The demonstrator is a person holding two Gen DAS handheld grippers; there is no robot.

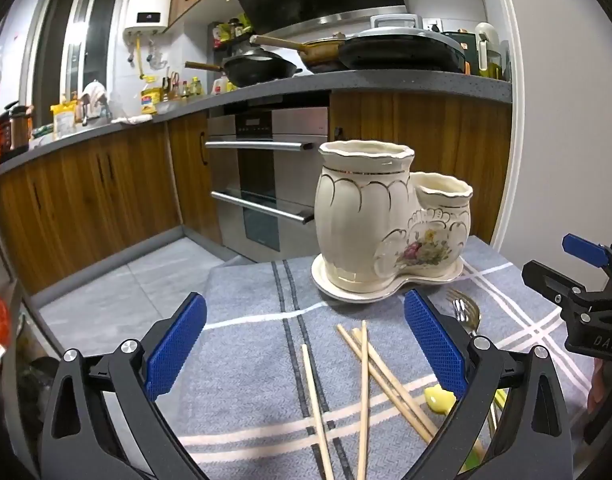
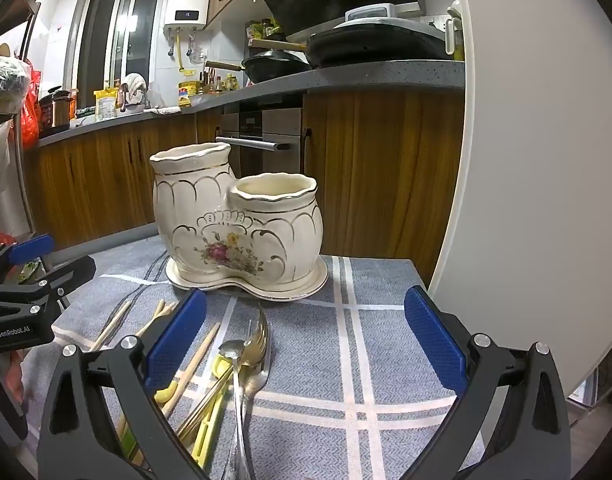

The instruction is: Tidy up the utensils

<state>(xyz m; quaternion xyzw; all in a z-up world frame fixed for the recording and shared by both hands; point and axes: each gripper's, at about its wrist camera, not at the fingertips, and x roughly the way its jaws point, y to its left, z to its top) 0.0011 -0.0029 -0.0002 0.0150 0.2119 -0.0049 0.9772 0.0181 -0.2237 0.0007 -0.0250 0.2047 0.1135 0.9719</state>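
Note:
A cream ceramic double-pot utensil holder (image 1: 386, 220) (image 2: 234, 220) with a flower print stands upright on a grey checked cloth; both pots look empty. Several wooden chopsticks (image 1: 362, 376) (image 2: 190, 368) lie loose in front of it. A gold fork (image 2: 258, 340) (image 1: 464, 312), a small silver spoon (image 2: 232, 350) and yellow-handled utensils (image 2: 210, 412) (image 1: 438, 398) lie beside them. My left gripper (image 1: 306, 356) is open and empty above the chopsticks. My right gripper (image 2: 306, 356) is open and empty, just right of the cutlery pile.
The grey cloth (image 2: 366, 360) covers a small table whose far edge is just behind the holder. Beyond are wooden kitchen cabinets (image 1: 86, 192), an oven (image 1: 266, 176) and a counter with pans (image 1: 386, 52). A white wall (image 2: 538, 160) is close on the right.

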